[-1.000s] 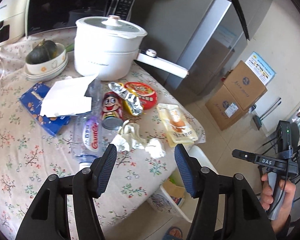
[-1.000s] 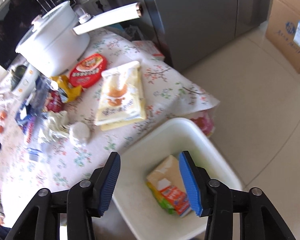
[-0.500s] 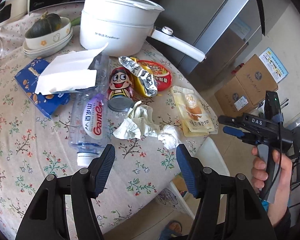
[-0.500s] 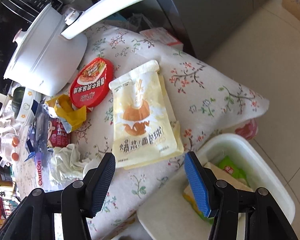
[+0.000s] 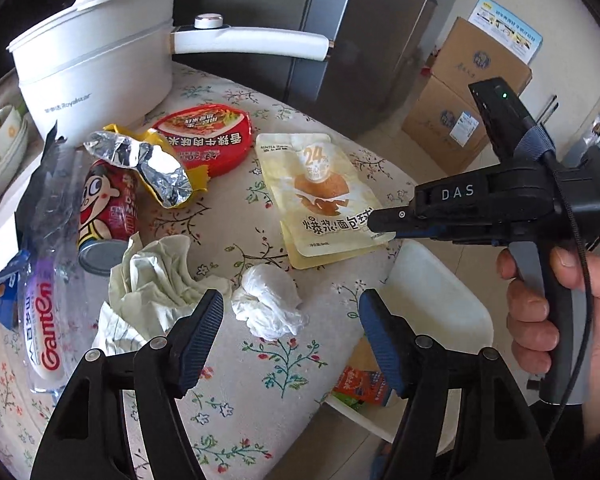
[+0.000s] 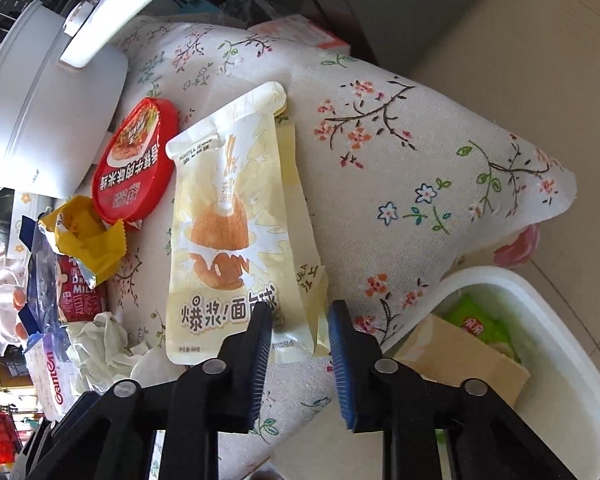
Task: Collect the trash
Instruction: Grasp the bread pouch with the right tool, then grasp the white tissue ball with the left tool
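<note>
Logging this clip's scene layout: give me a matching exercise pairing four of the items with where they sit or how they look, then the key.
Things:
1. cream bread pouch
2. white tissue ball
3. red round lid
4. white bin

Descriptions:
A. beside the white pot
B. on the floor by the table edge, packets inside
C. its near edge between the open right hand-held gripper fingers
D. crumpled, ahead of the open left hand-held gripper

Pairs: 1-C, 2-D, 3-A, 4-B
</note>
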Demonstrator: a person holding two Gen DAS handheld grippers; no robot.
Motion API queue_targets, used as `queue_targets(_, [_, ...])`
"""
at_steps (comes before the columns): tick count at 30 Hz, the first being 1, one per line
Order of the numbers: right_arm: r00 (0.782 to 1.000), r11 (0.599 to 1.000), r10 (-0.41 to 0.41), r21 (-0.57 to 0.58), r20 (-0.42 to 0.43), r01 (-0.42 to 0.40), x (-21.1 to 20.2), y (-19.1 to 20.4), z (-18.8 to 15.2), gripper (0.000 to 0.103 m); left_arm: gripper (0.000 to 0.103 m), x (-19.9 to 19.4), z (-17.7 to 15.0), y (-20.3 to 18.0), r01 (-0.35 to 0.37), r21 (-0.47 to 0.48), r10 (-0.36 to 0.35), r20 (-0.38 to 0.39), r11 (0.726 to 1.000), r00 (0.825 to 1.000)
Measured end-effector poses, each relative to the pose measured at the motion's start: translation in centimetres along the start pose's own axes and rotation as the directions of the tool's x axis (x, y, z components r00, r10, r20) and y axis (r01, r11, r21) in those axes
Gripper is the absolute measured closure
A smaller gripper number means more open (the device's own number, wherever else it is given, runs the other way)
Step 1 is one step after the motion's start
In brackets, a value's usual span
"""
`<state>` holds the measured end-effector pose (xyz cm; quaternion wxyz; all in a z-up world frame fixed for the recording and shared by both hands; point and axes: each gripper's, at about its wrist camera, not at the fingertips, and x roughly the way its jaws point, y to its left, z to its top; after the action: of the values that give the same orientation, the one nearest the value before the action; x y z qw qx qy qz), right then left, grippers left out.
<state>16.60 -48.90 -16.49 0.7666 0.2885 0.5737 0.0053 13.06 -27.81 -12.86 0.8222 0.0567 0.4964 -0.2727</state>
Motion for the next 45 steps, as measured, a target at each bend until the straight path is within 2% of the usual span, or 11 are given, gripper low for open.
queue_targets(1, [1.000,1.000,-0.017,-0.018,0.007,0.017,-0.1,0.3,-0.1,0.090,0.030,0.4,0.1,-0.1,-0.009,0.015,0.009,0.001,1.000,1.000])
queue_targets(5, [0.999,0.998,-0.043,-0.034,0.011,0.043,-0.1,0.7,-0.5,0.097,0.032,1.6,0.0,0.0,-0.014,0.020,0.014,-0.009,1.000,1.000])
queue_targets(8, [0.999,0.998,-0.021,-0.053,0.035,0.023,-1.0,1.4,-0.7,0.099,0.054,2.2,0.1,0.2,-0.036,0.034,0.037,-0.021,0.999,0.999])
queue_targets(9, [0.999,0.998,-0.022,-0.059,0.044,0.024,-1.3,1.6,-0.6,0.099,0.066,2.4,0.0,0.2,-0.042,0.038,0.044,-0.033,0.998,0.999])
queue_targets(13, [0.998,0.998,-0.002,-0.068,0.063,0.007,-2.4,1.8,-0.6,0.099,0.072,3.3,-0.2,0.3,-0.045,0.050,0.048,-0.052,0.998,0.997])
queue_targets(16, [0.995,0.994,-0.024,-0.108,0.100,0.034,-3.5,2.5,-0.9,0.100,0.078,3.5,-0.2,0.2,-0.058,0.062,0.061,-0.047,0.996,0.997])
queue_targets(23, [0.980,0.980,-0.046,-0.180,0.191,0.081,-6.2,3.6,-1.6,0.100,0.074,2.2,-0.3,0.3,-0.026,0.004,0.026,-0.028,1.000,0.999])
queue_targets(27, [0.974,0.973,-0.049,-0.208,0.220,0.096,-7.3,3.7,-2.1,0.100,0.053,1.2,-0.1,0.4,-0.028,-0.012,0.028,0.015,1.000,0.999])
queue_targets(33, [0.968,0.972,-0.043,-0.212,0.248,0.098,-8.6,3.1,-2.3,0.100,0.052,0.6,0.5,1.2,-0.018,-0.050,0.020,0.024,0.999,1.000])
queue_targets(37, [0.961,0.968,-0.021,-0.236,0.277,0.089,-9.9,2.9,-2.9,0.100,0.052,0.1,0.6,1.2,-0.020,-0.033,0.022,0.039,0.999,0.999])
queue_targets(45, [0.959,0.971,0.003,-0.231,0.282,0.065,-10.6,1.8,-3.0,0.100,0.051,-0.4,0.9,1.3,0.007,-0.085,-0.003,0.046,0.996,0.999])
